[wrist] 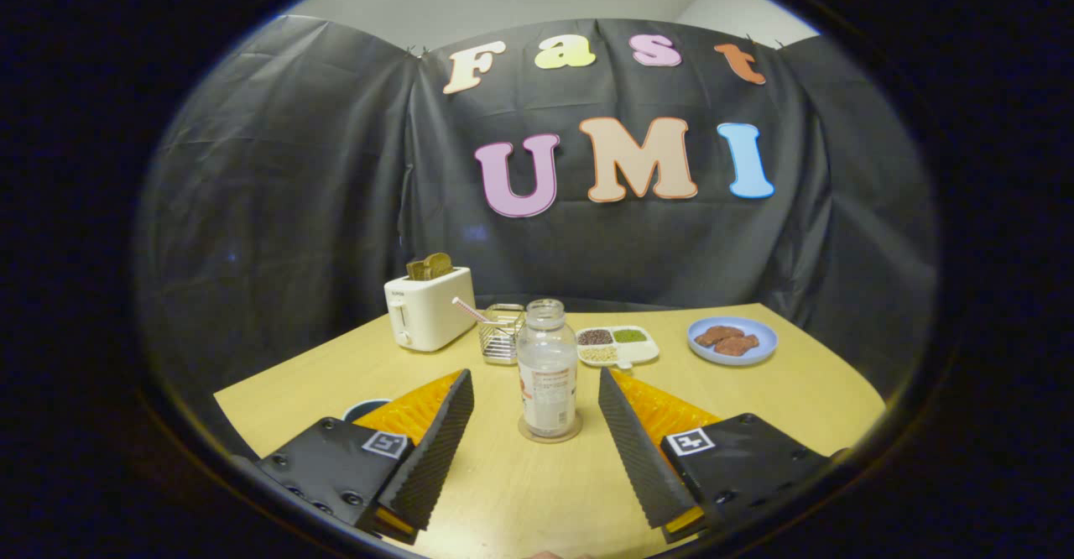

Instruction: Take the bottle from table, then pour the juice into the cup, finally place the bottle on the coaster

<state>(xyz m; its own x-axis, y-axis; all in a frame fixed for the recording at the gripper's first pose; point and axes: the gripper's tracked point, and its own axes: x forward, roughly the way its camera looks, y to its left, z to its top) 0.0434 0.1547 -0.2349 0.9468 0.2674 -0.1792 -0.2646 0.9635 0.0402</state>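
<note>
So the bottle (547, 366) is standing upright on the round coaster (550, 433), pretty much in the middle of the wooden desk (789, 391). It's clear, has no cap on, and there's a label on its lower half. Can't really tell how much juice is in it.

The gripper (535, 399) has its fingers (436, 450) spread wide, one on each side of the bottle and apart from it, so nothing is being pinched. The bottle sits between the tips, just a bit ahead of them.

The cup (367, 409) is a dark one, mostly hidden behind the left finger, only its rim peeks out near the left side of the desk.

Further back there's a white toaster (426, 317) with bread (430, 267) sticking out of it, on the far left. Next to it on the right is a small wire basket (502, 332) with a striped straw (468, 309) leaning in it. Right behind the bottle is a divided tray (619, 346) with some grains or seeds, and on the far right a blue plate (732, 341) with brown pieces of food.
</note>
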